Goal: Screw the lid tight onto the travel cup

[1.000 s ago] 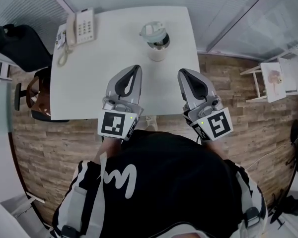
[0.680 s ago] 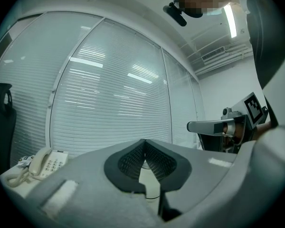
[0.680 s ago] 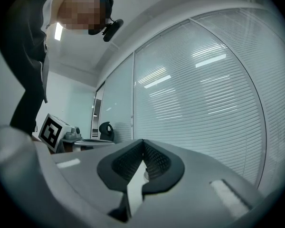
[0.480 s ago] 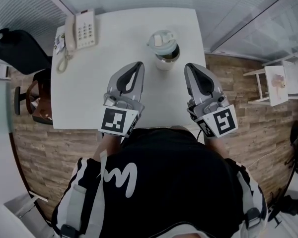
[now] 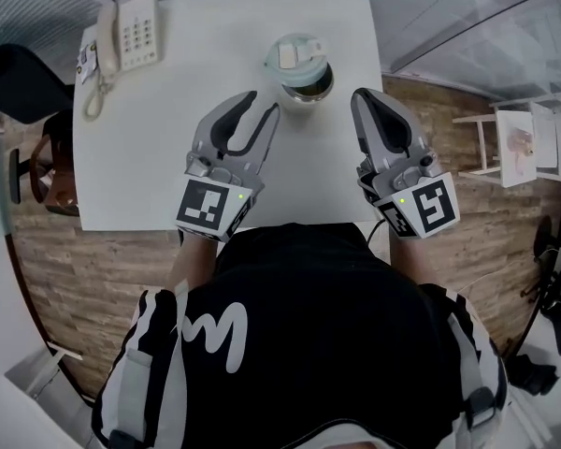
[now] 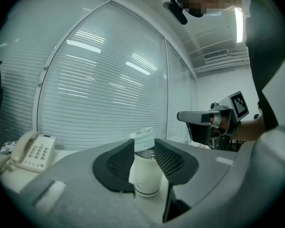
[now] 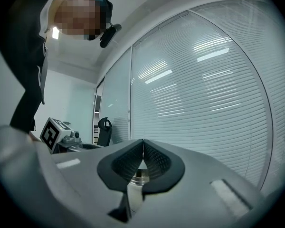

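White travel cup (image 5: 304, 99) stands upright near the far edge of the table (image 5: 168, 129), metal rim showing, pale lid (image 5: 293, 54) just sitting crooked on top.

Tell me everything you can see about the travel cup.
The cup is a smooth white cylinder with a metal-looking neck. It stands upright on the white table, toward its far right corner. Its pale lid, with a flat tab, sits tilted on the neck, not screwed down. Nothing else seems to touch it.
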Demonstrator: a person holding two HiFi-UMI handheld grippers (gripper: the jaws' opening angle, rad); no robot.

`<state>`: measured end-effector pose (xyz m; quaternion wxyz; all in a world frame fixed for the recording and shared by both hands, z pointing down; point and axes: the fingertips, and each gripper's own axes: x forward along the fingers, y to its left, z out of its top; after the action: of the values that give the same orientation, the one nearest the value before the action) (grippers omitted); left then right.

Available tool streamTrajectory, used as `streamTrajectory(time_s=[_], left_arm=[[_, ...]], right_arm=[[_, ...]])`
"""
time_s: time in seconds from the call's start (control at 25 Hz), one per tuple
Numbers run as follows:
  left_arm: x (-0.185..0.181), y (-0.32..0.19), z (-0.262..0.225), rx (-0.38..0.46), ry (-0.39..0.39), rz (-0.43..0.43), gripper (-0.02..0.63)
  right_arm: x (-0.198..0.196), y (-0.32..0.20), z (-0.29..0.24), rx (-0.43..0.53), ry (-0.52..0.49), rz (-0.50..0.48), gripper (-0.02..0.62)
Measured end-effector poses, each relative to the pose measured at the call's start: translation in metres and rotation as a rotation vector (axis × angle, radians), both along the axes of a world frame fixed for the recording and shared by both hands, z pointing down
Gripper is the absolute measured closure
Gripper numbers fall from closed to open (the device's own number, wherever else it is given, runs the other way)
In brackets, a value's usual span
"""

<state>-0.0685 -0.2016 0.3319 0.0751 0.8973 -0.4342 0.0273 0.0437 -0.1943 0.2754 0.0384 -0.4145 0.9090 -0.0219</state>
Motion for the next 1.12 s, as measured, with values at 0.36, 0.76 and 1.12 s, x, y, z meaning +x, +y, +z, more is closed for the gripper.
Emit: streamTrajectory(time_s=[0.36, 0.76, 1.12], left_arm=[[0.03, -0.013, 0.034, -0.069, -0.029, 0.004, 0.291], [0.062, -0.03, 0.073, -0.137, -0.109, -0.01, 0.207], [0.069, -0.047, 0.091, -0.142, -0.167, -0.079, 0.207]], right_arm=[[-0.016, -0.039, 0.012, -0.152, 0.017, -0.329, 0.297], [-0.074, -0.079, 0.054, -0.308, 0.164, -0.646, 0.115], [-0.105, -0.066, 0.081, -0.266, 0.353, -0.836, 0.117]])
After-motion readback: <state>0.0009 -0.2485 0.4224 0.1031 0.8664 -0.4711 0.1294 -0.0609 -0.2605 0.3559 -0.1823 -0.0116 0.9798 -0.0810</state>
